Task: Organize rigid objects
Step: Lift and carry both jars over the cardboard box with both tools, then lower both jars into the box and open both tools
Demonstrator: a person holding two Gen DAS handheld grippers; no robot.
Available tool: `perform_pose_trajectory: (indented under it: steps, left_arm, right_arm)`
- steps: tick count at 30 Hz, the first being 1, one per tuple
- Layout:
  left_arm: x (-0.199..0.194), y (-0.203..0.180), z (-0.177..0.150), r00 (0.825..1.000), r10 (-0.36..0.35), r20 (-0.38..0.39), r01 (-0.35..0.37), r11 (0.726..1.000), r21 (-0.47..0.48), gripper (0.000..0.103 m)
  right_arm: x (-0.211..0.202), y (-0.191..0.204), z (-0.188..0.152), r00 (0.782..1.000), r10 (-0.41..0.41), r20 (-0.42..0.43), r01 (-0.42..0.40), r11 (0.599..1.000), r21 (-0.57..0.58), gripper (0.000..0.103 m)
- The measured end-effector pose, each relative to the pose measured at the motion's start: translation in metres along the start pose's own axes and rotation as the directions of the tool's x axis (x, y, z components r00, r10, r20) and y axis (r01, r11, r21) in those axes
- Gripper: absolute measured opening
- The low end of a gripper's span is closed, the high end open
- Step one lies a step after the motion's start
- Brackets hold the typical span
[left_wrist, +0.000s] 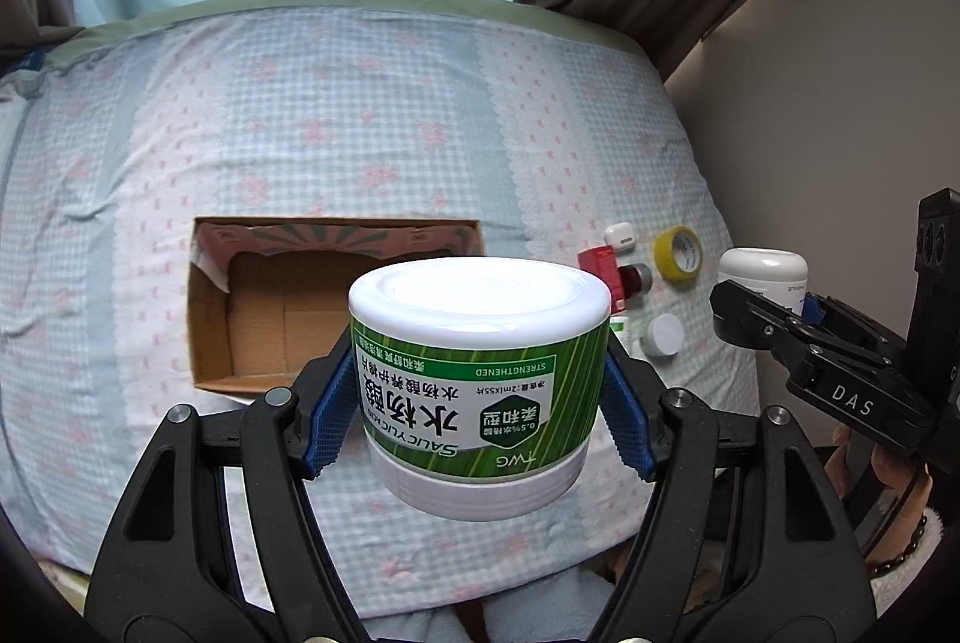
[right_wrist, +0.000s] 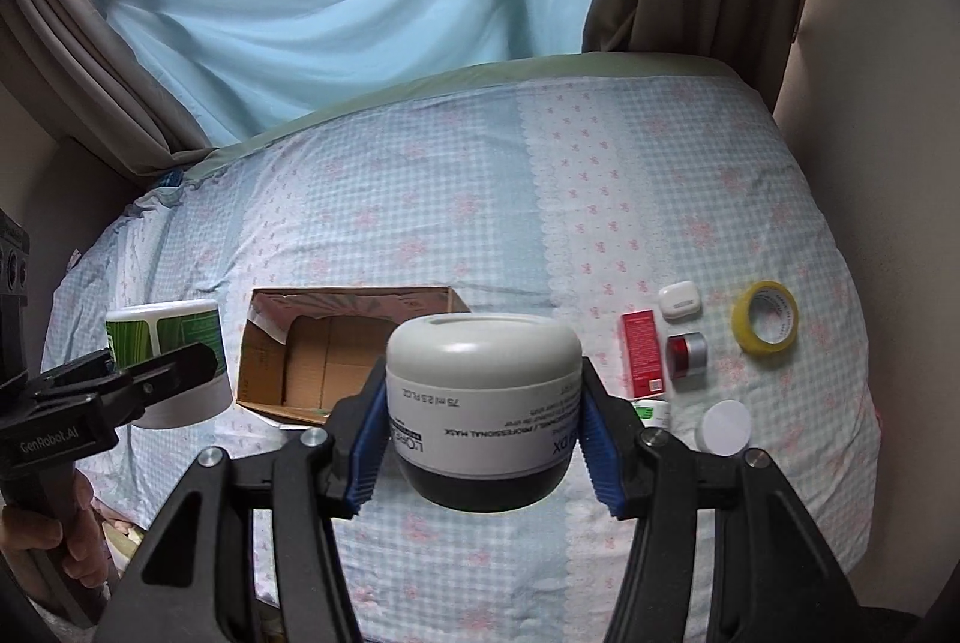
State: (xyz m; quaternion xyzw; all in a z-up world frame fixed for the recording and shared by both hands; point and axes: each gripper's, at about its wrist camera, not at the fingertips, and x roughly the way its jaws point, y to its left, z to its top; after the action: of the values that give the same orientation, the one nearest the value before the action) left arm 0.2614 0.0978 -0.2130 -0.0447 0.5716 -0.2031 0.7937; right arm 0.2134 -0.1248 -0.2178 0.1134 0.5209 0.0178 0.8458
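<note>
My left gripper (left_wrist: 480,397) is shut on a green-labelled white jar (left_wrist: 480,379), held upside down above the bed in front of an open cardboard box (left_wrist: 258,319). My right gripper (right_wrist: 483,439) is shut on a white-and-black jar (right_wrist: 483,403), also upside down, just right of the box (right_wrist: 324,361). The green jar shows at the left in the right wrist view (right_wrist: 171,349). The white jar shows at the right in the left wrist view (left_wrist: 762,271).
On the checked bedsheet (right_wrist: 480,199), right of the box, lie a red carton (right_wrist: 642,355), a red-and-silver jar (right_wrist: 687,355), a white earbud case (right_wrist: 679,301), a yellow tape roll (right_wrist: 765,325), a small green-labelled jar (right_wrist: 654,412) and a white round lid (right_wrist: 726,427). Curtains hang behind.
</note>
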Motion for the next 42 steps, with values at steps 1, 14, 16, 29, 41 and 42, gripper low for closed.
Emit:
perform_pose_trajectory:
  steps: [1,14,16,29,41,42]
  left_arm:
    - [0.001,0.013,0.0,1.0,0.012,-0.01,-0.012,1.0,0.001,0.068]
    - [0.092,0.142,0.003,0.978,0.125,-0.169,-0.139,0.987,-0.074,0.068]
    - [0.111,0.151,0.003,0.972,0.132,-0.194,-0.148,0.986,-0.074,0.068]
    - [0.226,0.179,0.016,0.94,0.177,-0.291,-0.195,0.98,-0.035,0.068]
    - [0.283,0.188,0.027,0.924,0.17,-0.342,-0.203,0.977,-0.061,0.068]
    - [0.286,0.189,0.029,0.922,0.172,-0.346,-0.208,0.975,-0.071,0.068]
  right_arm:
    - [0.008,0.014,0.0,1.0,0.005,-0.006,-0.005,1.0,-0.005,0.052]
    - [0.137,0.121,0.004,0.982,0.035,-0.186,-0.065,0.985,-0.158,0.052]
    - [0.157,0.127,0.002,0.977,0.021,-0.212,-0.062,0.98,-0.189,0.052]
    - [0.28,0.129,-0.028,0.929,-0.066,-0.365,-0.068,0.938,-0.341,0.052]
    - [0.332,0.127,-0.057,0.917,-0.097,-0.388,-0.098,0.886,-0.454,0.052]
    - [0.333,0.127,-0.059,0.916,-0.099,-0.388,-0.097,0.886,-0.454,0.052]
